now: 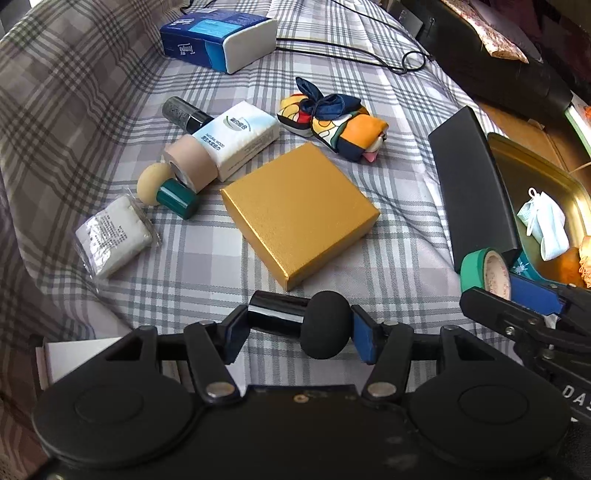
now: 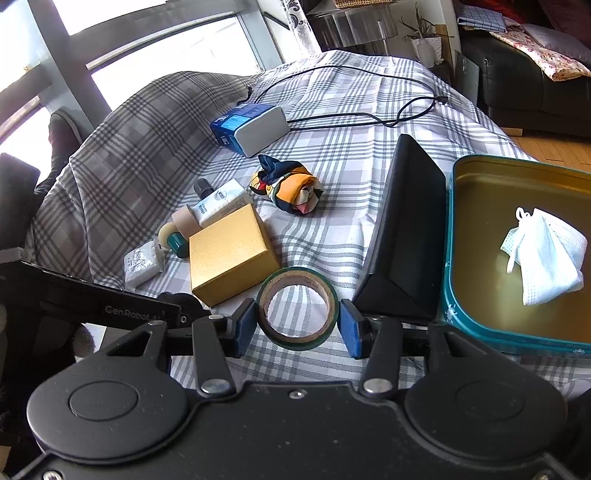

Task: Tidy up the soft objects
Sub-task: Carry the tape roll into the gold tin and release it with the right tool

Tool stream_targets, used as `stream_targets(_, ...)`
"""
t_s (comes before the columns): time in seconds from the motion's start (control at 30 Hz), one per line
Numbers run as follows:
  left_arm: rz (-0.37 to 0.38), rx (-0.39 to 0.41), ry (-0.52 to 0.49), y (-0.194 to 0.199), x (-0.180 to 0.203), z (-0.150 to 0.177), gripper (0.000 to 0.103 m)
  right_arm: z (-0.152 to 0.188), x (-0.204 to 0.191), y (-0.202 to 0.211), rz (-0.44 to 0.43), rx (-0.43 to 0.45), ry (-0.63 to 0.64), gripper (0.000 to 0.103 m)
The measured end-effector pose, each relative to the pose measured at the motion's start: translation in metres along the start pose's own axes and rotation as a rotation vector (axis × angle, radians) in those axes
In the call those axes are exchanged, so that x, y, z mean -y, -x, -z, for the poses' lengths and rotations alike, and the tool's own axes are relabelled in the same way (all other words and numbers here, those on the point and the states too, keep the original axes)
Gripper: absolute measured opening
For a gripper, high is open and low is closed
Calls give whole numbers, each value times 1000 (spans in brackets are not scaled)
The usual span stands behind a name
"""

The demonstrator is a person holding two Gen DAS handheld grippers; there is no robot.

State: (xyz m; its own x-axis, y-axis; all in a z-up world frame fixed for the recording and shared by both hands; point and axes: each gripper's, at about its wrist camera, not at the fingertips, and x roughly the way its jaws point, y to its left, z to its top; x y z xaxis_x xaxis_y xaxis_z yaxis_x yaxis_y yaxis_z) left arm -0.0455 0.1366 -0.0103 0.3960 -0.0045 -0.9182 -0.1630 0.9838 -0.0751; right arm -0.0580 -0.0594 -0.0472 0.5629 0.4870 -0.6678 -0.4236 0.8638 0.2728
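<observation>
My left gripper (image 1: 297, 330) is shut on a black sponge applicator (image 1: 306, 323) with a glossy black handle, held above the plaid cloth. My right gripper (image 2: 297, 328) is shut on a green tape roll (image 2: 297, 308), which also shows in the left wrist view (image 1: 484, 269). A teal tin (image 2: 448, 258) at the right holds a white face mask (image 2: 546, 254). A colourful knotted scarf (image 1: 332, 122) lies mid-table. A wrapped white pad (image 1: 112, 236), a white tissue pack (image 1: 243, 142) and a beige sponge with a green handle (image 1: 162, 190) lie at the left.
A gold box (image 1: 299, 212) sits in the middle. A black box lid (image 2: 406, 236) leans against the tin. A blue tissue box (image 1: 218, 35) and a black cable (image 1: 369, 55) lie at the far side. A beige tape roll (image 1: 190, 162) and a dark bottle (image 1: 183, 112) lie at the left.
</observation>
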Motion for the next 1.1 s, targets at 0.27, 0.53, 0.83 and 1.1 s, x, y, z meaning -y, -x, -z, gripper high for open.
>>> stream_targets(0.27,38,65,41,38,5,4,55,2,-2,7,16,13,12,48)
stream_targets(0.53,74,113,12,62,29,5,55,2,22,48,93,51,-70,48)
stream_targets(0.83,166,131,-88,72,100,-23,55,-31,77,108,297,194,-192,48)
stream_targets(1.1,231,56,-147,47,174,-54,55,-44,127,120,438,209,-346,48)
